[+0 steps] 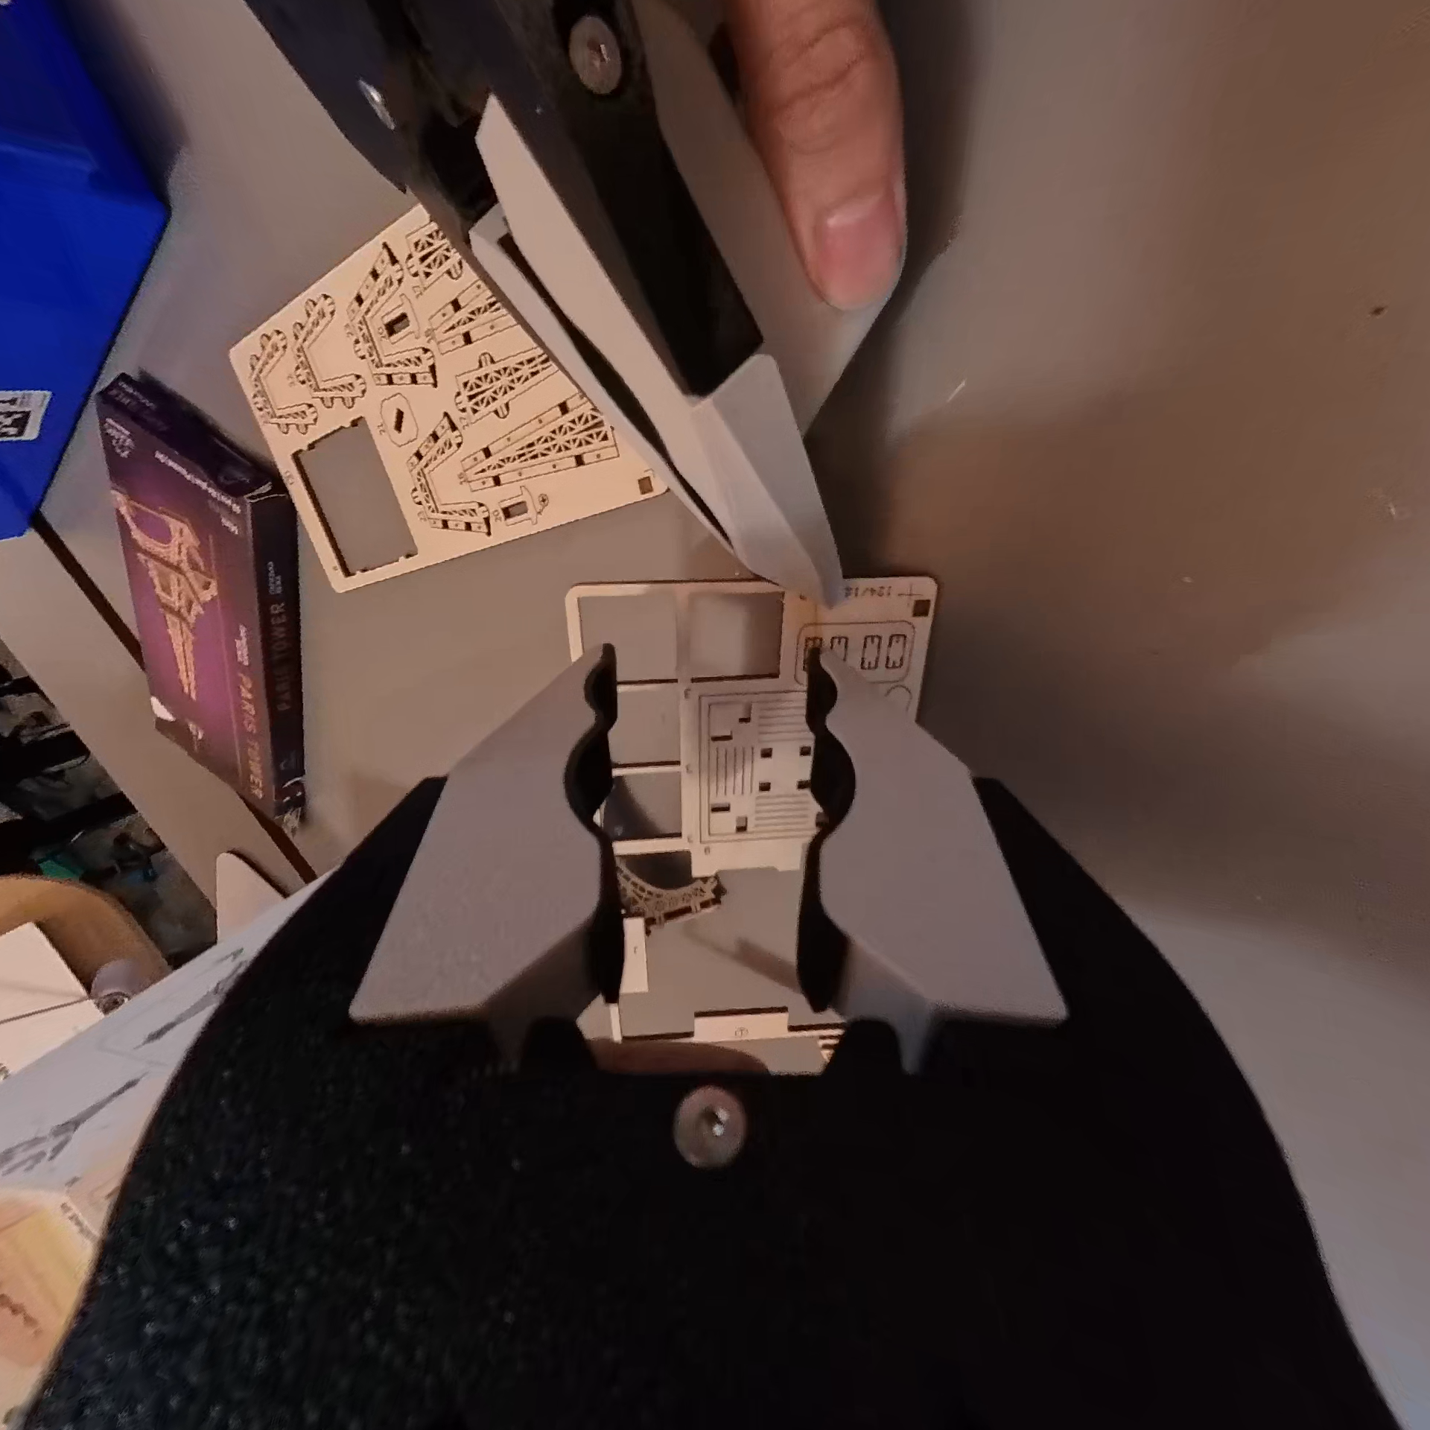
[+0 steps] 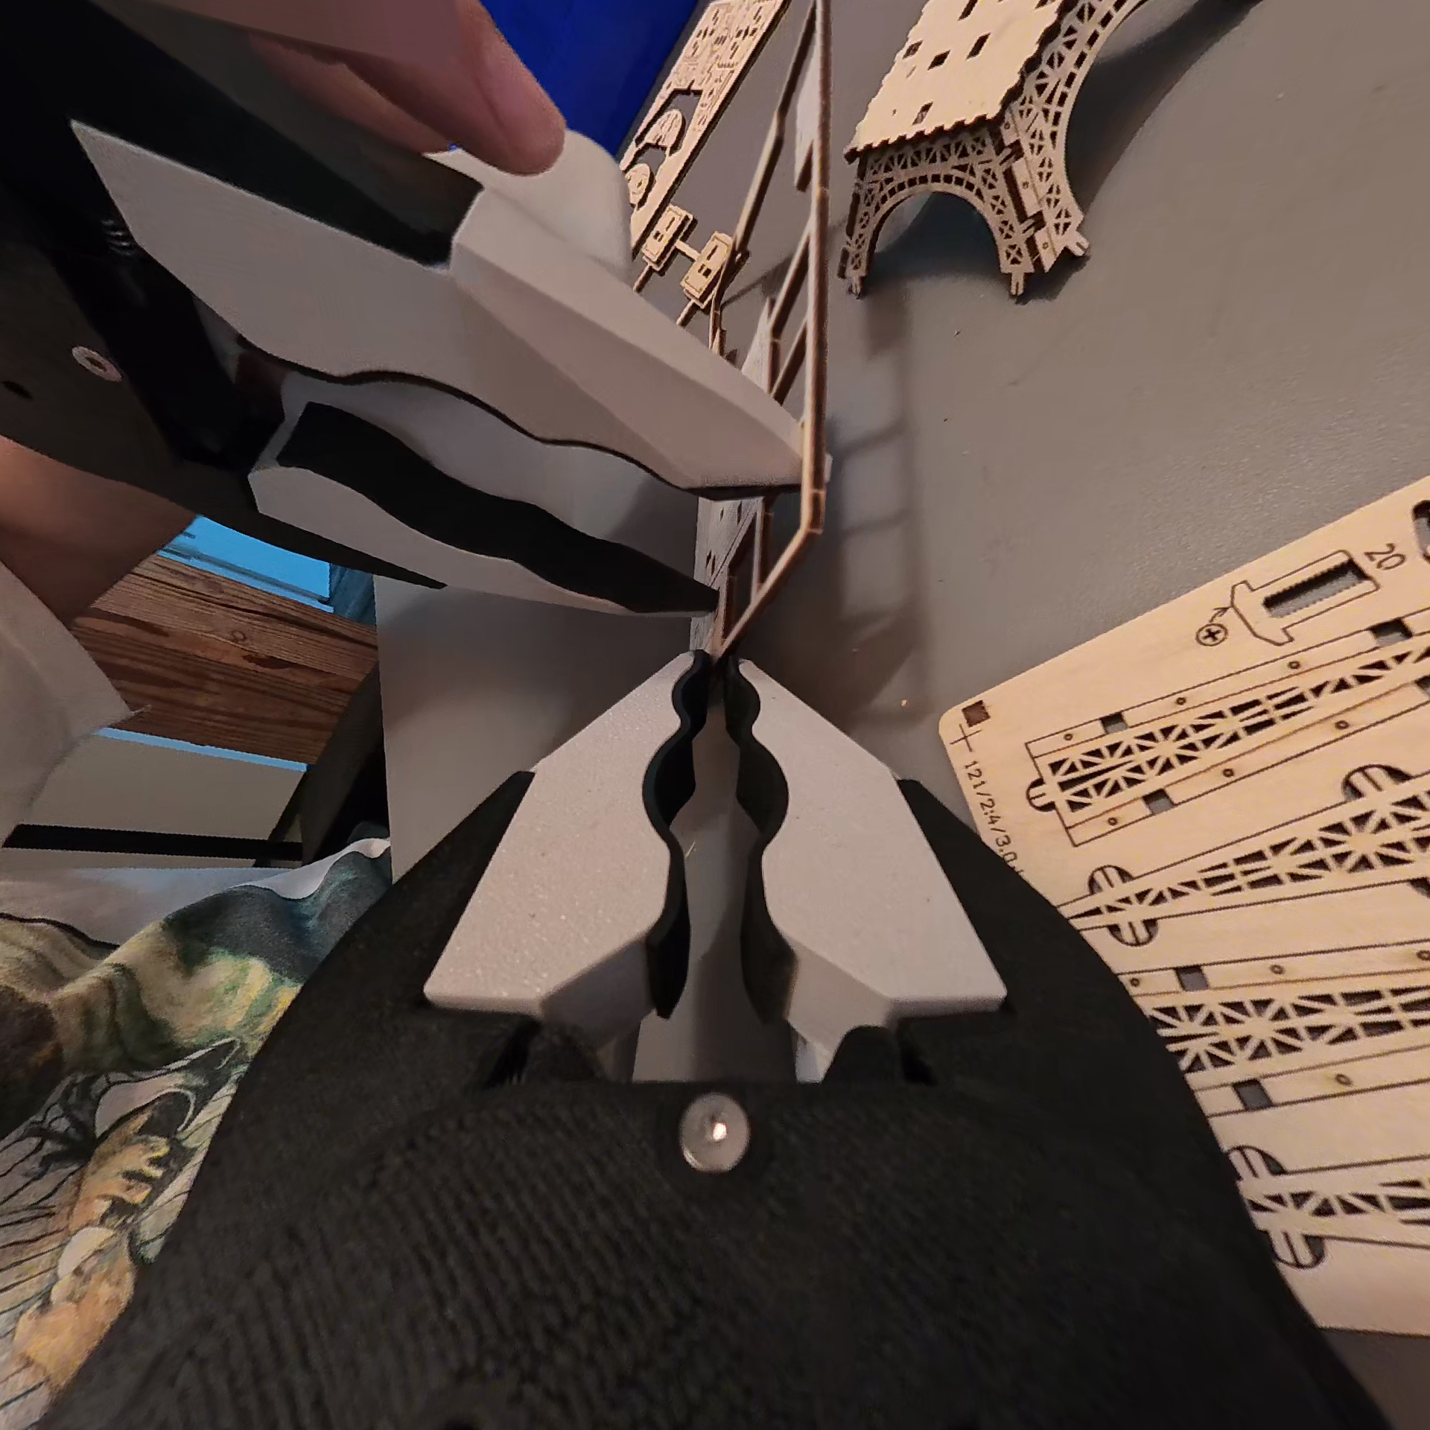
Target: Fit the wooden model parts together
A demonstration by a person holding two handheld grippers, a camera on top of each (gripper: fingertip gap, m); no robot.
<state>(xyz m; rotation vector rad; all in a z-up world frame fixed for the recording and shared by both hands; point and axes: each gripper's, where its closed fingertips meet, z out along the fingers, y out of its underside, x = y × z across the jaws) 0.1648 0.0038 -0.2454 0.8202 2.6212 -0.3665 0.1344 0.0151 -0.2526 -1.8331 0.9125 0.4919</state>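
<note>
A thin wooden part sheet (image 1: 743, 774) with several empty cut-outs and an etched square plate hangs in the air, facing my left gripper. My right gripper (image 2: 716, 661) is shut on the sheet's corner; in the left wrist view the right gripper (image 1: 832, 596) comes down from the upper left. In the right wrist view the sheet (image 2: 816, 348) shows edge-on. My left gripper (image 1: 712, 658) is open, its fingertips at the sheet's face. It also shows in the right wrist view (image 2: 754, 538), reaching in from the left.
An assembled wooden tower base (image 2: 983, 155) stands on the grey table (image 2: 1161, 387). A full part sheet (image 2: 1238, 890) lies at the right, and another sheet (image 1: 433, 402) lies beside a purple box (image 1: 209, 603). A blue bin (image 1: 62, 232) is at the far left. Only a small space, under 4 cm, lies between the two pairs of fingers.
</note>
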